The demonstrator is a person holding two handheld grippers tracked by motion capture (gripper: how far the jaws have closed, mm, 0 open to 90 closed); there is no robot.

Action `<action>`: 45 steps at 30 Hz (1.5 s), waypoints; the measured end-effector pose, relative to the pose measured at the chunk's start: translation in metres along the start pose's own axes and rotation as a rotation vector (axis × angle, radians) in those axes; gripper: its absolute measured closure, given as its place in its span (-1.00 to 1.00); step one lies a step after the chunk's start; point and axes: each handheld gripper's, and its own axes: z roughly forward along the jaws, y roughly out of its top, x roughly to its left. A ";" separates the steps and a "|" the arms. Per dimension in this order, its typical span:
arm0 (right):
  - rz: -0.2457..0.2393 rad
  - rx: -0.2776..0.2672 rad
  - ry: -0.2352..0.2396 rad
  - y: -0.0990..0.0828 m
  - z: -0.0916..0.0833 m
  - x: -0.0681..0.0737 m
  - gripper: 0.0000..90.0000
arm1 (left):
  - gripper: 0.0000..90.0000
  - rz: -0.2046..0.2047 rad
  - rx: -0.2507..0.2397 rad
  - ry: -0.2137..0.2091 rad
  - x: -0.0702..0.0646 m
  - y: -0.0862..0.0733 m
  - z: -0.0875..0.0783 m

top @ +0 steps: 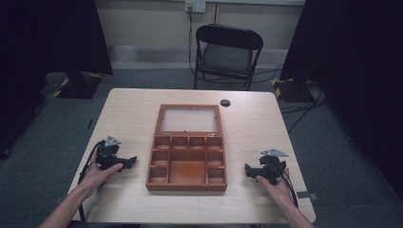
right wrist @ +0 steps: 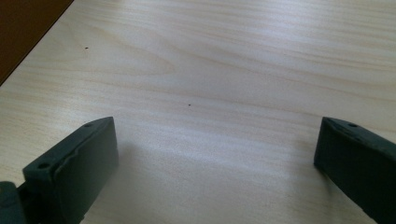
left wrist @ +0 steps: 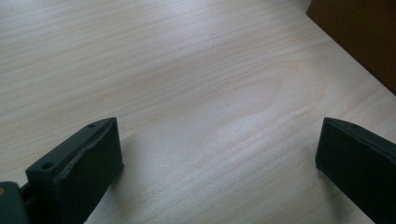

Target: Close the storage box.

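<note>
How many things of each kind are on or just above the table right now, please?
Wooden box, lid open, compartments empty: 1
Hand-held tools: 2, the left tool and the right tool, both with jaws open and nothing between them
Small dark round thing near the table's far edge: 1
Total: 4
</note>
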 end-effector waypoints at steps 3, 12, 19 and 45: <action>0.000 0.000 0.000 0.000 0.000 0.000 -1.00 | -1.00 -0.003 -0.001 0.000 0.000 0.000 0.000; 0.000 0.034 0.004 0.001 -0.003 0.004 -0.98 | -0.60 -0.008 0.014 -0.008 -0.001 0.003 -0.007; -0.021 0.024 0.034 0.003 -0.008 0.007 -0.60 | -0.59 -0.035 0.038 -0.034 -0.002 0.009 -0.010; -0.058 -0.134 0.224 0.063 -0.005 0.040 -0.62 | -0.55 -0.027 -0.022 -0.109 -0.017 0.062 -0.009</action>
